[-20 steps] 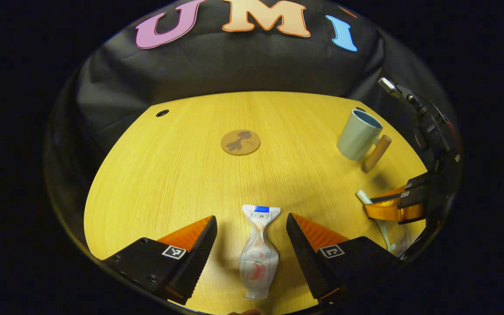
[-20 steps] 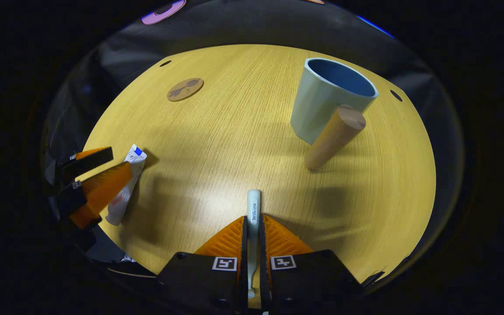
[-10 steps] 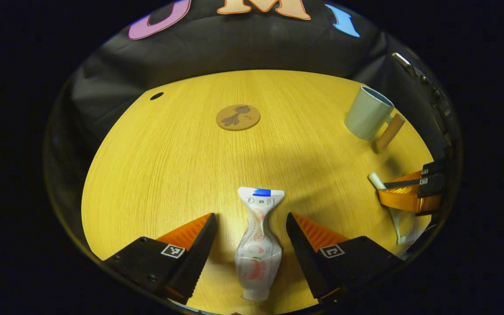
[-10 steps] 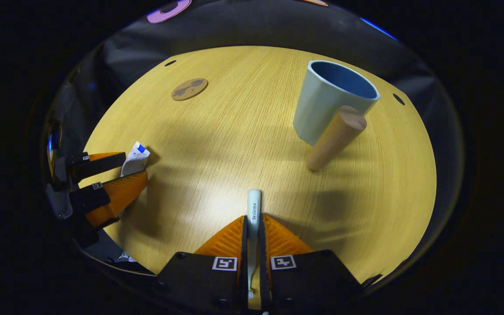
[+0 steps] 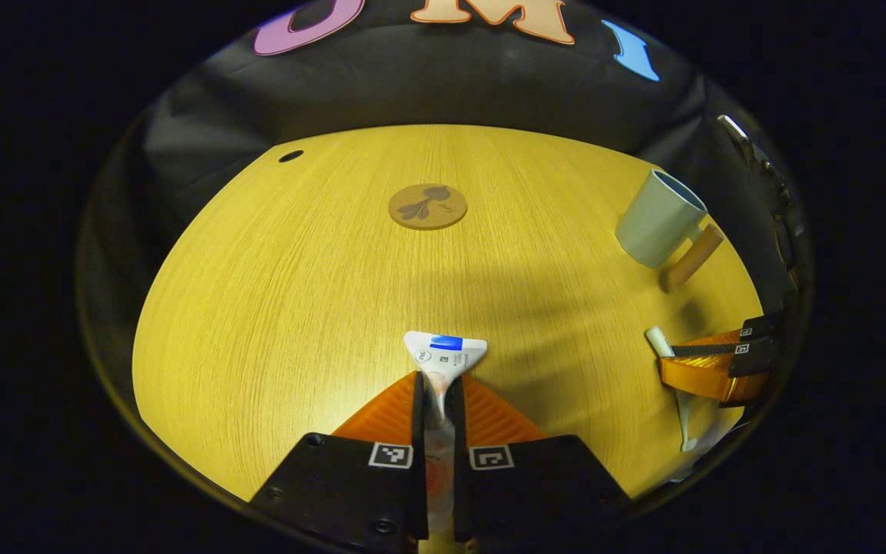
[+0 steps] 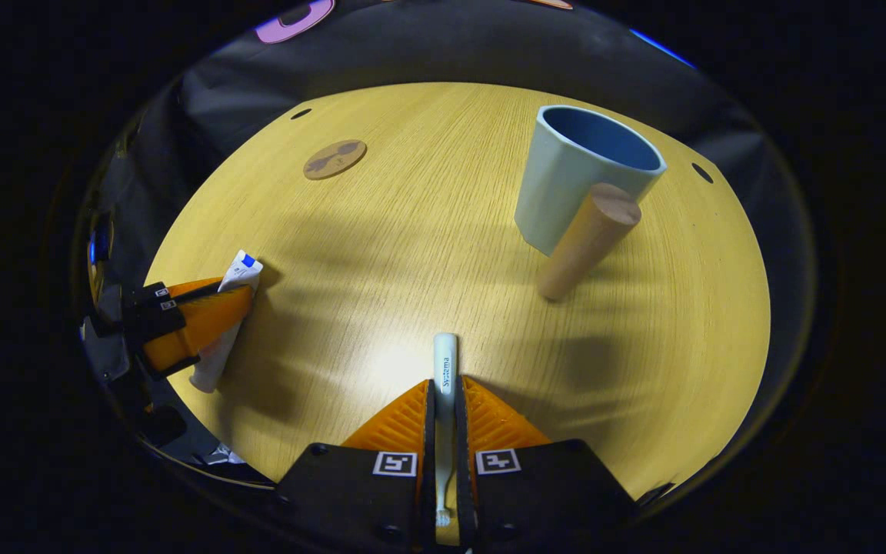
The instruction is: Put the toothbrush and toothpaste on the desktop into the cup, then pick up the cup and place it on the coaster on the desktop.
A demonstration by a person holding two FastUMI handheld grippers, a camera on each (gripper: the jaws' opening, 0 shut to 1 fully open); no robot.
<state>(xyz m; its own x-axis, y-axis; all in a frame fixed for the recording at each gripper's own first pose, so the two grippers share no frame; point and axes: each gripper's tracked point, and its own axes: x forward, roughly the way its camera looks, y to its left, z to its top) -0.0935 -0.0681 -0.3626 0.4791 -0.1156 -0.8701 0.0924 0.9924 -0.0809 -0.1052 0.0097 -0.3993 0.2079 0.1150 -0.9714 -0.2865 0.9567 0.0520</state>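
My left gripper (image 5: 436, 388) is shut on the white toothpaste tube (image 5: 443, 352), whose flat crimped end sticks out ahead of the fingers. In the right gripper view that gripper (image 6: 216, 300) pinches the tube (image 6: 241, 271) at the table's left edge. My right gripper (image 6: 443, 394) is shut on the white toothbrush (image 6: 444, 362), handle end pointing forward. It appears in the left gripper view at far right (image 5: 689, 358), holding the toothbrush (image 5: 657, 341). The pale green cup (image 6: 574, 177) with a wooden handle (image 6: 585, 242) stands upright ahead to the right. The round cork coaster (image 5: 428, 206) lies farther back.
The round yellow wooden table (image 5: 274, 292) has small dark holes near its back rim (image 5: 289, 156). Black cloth surrounds the table behind and at the sides.
My left gripper has closed on the toothpaste tube, which it straddled open before. My right gripper stays shut on the toothbrush, hardly moving.
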